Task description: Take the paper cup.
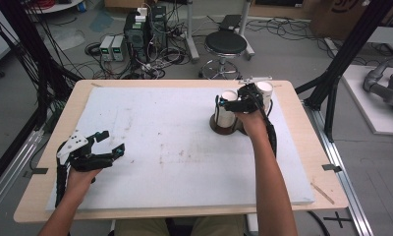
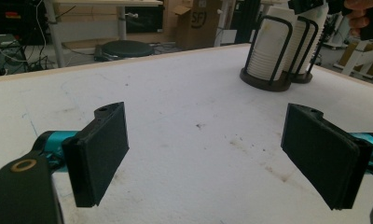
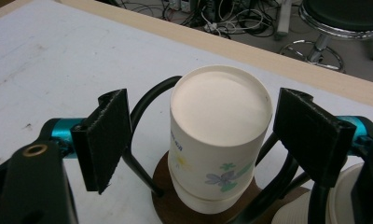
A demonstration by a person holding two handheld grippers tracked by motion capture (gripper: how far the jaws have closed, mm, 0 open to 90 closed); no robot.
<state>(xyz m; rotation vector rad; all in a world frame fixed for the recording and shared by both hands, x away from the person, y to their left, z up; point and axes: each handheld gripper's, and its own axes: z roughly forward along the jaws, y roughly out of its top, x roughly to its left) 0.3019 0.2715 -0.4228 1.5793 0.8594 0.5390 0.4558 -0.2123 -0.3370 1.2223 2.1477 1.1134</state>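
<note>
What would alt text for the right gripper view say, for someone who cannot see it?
An upside-down paper cup with a small flower print tops a stack in a dark wire holder, framed by the open black jaws of the right gripper, which do not touch it. Behind lies the white table.

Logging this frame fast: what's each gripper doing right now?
Left gripper: open, holding nothing, above the white mat.
Right gripper: open, jaws either side of the top paper cup, not gripping it.
</note>
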